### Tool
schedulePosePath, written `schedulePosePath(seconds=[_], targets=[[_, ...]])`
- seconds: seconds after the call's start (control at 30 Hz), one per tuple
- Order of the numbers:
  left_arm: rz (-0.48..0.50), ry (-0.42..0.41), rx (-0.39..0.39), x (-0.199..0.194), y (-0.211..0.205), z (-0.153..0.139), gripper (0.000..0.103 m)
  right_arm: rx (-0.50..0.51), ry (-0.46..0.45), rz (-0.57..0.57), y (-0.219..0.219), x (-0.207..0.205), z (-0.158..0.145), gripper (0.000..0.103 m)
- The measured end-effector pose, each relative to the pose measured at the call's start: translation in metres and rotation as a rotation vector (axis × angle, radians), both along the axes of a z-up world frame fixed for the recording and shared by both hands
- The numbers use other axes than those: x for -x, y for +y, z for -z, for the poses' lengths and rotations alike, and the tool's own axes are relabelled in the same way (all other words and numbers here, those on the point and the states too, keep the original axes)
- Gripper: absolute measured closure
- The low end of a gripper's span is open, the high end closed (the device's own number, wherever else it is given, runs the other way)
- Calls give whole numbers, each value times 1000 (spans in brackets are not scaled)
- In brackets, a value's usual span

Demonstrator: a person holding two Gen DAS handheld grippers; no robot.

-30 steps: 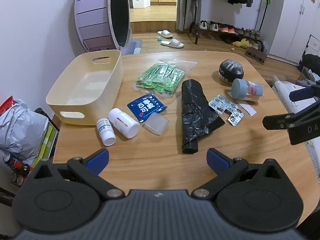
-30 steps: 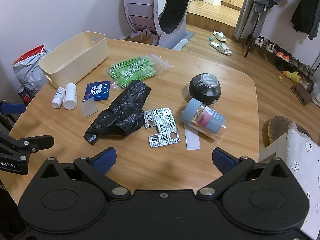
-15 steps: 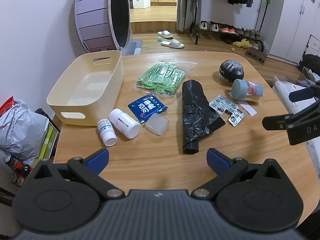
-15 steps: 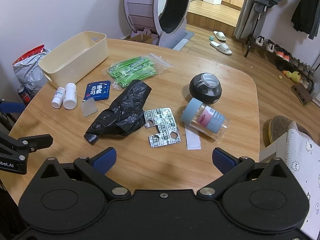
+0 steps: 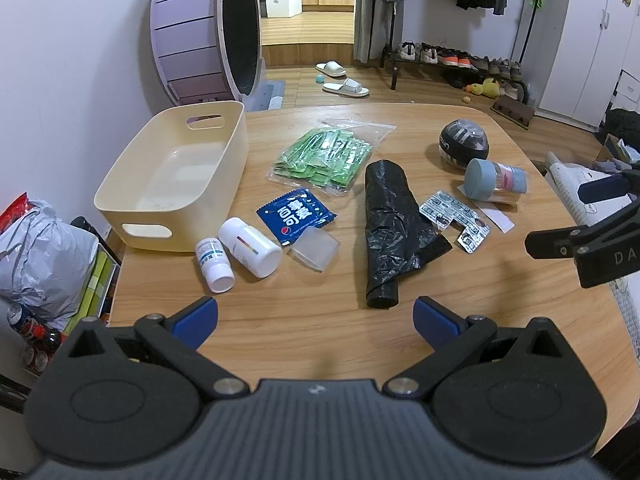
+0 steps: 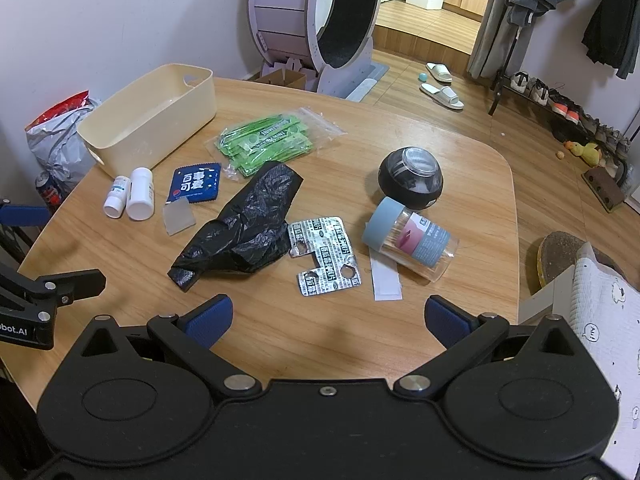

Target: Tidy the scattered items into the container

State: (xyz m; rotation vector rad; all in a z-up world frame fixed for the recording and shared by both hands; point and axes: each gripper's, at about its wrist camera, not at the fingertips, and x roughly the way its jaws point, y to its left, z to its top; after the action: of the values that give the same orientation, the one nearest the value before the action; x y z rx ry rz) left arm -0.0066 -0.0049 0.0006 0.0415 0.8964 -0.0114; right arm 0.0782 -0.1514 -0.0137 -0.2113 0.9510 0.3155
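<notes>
A wooden table (image 5: 304, 320) with rounded corners carries everything. At ten o'clock sits a cream bin (image 5: 176, 176). Two white bottles (image 5: 236, 252) lie on their sides just by its near end. Toward centre lie a blue sachet (image 5: 294, 216), a clear cap (image 5: 314, 248), green packets (image 5: 328, 156) in a clear bag, and a black bag (image 5: 390, 224). At two o'clock: foil blisters (image 5: 454, 216), a paper strip (image 5: 496, 220), a tipped jar (image 5: 496, 180) and a black ball (image 5: 464, 146).

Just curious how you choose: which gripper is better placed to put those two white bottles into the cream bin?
Probably the left gripper: it is open, and the white bottles and cream bin lie on its side. The right gripper faces the jar side.
</notes>
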Motion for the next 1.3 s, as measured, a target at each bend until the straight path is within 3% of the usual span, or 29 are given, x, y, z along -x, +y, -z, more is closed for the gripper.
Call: schedulePosePath(seconds=[0.3,0.5,0.63,0.7,0.77,0.87,1.03,1.2,1.3], targets=[[15,-72,-34,-1,3,11,0,-53,-53,24,-9,-5,4,0],[40,-118,-3,-3,10,21,2,-173,-80,49,-17,-14,16,0],[72,-147,-12,-3,10,23,2,-253,-83,9,-15,-19,29,0],[95,-166,-16,-3,12,23,3,-240,-77,-19,-9,-22,35,0],[116,-181,15,-3,18,23,3,-228,-71,-28,-2,-28,39,0],[115,-184,100,-5,33,22,4,-298,-28,-26,6,-38,44,0],[120,-209,98,-8,45,22,5,-359,9,-24,29,-51,51,0],[155,-193,89,-10,50,25,11,-347,18,-29,49,-59,58,7],[173,-201,124,-10,59,23,20,-325,39,-18,57,-65,65,17]])
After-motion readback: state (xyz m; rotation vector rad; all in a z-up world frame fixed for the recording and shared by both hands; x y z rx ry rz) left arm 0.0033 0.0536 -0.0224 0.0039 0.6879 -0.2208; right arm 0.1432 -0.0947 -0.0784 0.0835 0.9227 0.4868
